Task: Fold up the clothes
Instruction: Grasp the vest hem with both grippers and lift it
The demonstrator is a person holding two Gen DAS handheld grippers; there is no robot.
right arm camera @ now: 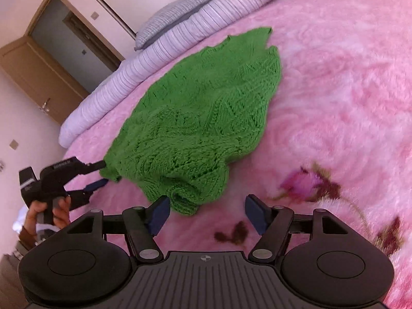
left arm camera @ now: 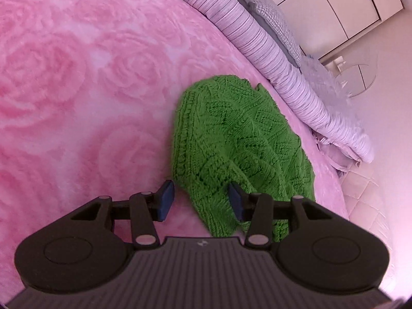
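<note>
**One green sweater, two open tongs, on a pink bed**

One green knitted sweater (right arm camera: 195, 118) lay in a loose, partly folded heap on the pink rose-patterned blanket (left arm camera: 77, 82), close beside one long striped bolster (left arm camera: 260, 51) that ran along the blanket's far side. One grey checked pillow (left arm camera: 267, 18) rested behind the bolster.

Two tongs were in view. The left gripper (left arm camera: 200, 200) stood with its jaws apart; a fold of the sweater's near end lay between them, touching or just beside the right pad (left arm camera: 235, 200), though the view was too close to be sure of contact, and nothing was clamped. In the right wrist view a hand (right arm camera: 49, 213) held it at the sweater's left corner. The right gripper (right arm camera: 207, 215) stood wide open over bare blanket, its left pad (right arm camera: 159, 213) just beside the sweater's near hem, gripping nothing.

Broad open blanket stretched away from the sweater on the side opposite the bolster. Past the bolster were a wardrobe (left arm camera: 360, 7) and a wooden door (right arm camera: 38, 77).
</note>
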